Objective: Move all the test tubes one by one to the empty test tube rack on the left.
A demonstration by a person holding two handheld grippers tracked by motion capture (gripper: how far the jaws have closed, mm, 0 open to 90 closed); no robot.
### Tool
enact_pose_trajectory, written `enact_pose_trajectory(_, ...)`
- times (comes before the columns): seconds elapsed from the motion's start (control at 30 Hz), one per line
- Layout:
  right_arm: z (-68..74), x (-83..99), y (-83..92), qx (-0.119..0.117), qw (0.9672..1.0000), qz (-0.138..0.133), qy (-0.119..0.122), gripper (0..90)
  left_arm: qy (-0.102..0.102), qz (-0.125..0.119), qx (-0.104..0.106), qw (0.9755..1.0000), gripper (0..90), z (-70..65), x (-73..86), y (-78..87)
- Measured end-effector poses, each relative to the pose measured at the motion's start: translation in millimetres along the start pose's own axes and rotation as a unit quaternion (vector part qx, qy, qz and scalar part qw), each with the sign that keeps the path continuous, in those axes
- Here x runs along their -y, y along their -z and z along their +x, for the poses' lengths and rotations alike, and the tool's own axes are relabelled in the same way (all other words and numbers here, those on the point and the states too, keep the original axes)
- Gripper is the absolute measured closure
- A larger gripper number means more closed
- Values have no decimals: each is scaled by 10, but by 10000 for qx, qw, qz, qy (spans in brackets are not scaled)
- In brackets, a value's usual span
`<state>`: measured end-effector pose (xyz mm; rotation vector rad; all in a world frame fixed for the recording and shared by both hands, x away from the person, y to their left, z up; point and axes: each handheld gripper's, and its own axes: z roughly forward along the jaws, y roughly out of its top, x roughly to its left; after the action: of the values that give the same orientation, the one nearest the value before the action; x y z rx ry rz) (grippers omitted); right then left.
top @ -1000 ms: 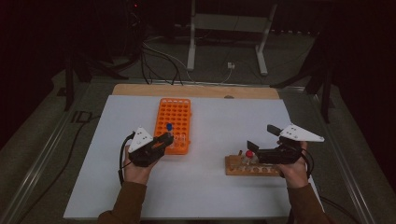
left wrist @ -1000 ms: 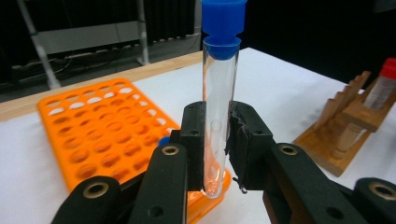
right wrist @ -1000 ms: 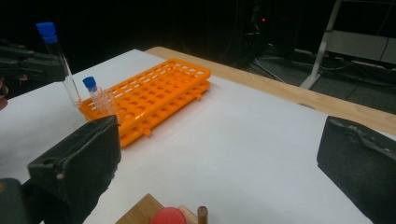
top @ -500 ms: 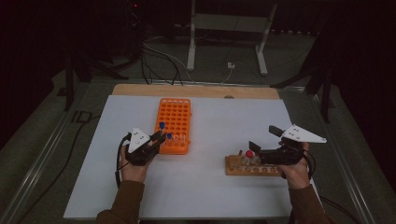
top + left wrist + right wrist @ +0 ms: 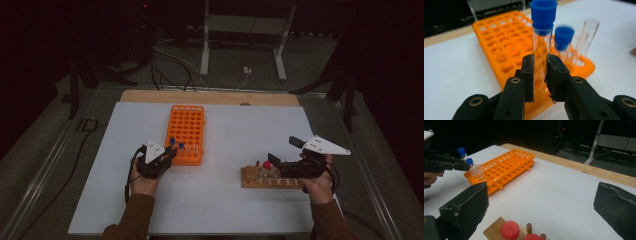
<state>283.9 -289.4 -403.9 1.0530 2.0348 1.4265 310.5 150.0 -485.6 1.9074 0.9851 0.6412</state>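
Observation:
My left gripper is shut on a clear test tube with a blue cap, held upright over the near end of the orange rack. The tube's lower end is hidden behind the jaws. Just past it a second blue-capped tube and an uncapped clear tube stand in the rack. In the high view the left gripper is at the near edge of the orange rack. My right gripper is open above the wooden rack, which holds a red-capped tube. In its own view the right gripper has nothing between its jaws.
The white table top has free room between the two racks and on the far side. A wooden strip runs along its far edge. Beyond it are a metal stand and cables on the dark floor.
The left gripper has come down and a little nearer with the blue-capped tube, to the rack's near end. The right gripper has not moved.

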Motion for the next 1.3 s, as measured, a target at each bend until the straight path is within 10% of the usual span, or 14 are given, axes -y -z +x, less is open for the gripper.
enact_pose_trajectory(0.67,-32,74,45,-49,10000,63,-11,0,-103,389,-28,9992,766,-39,44,-92)
enact_pose_trajectory(1.3,-99,391,77,-214,9985,508,-29,345,577,-149,-37,9982,166,-48,-37,194)
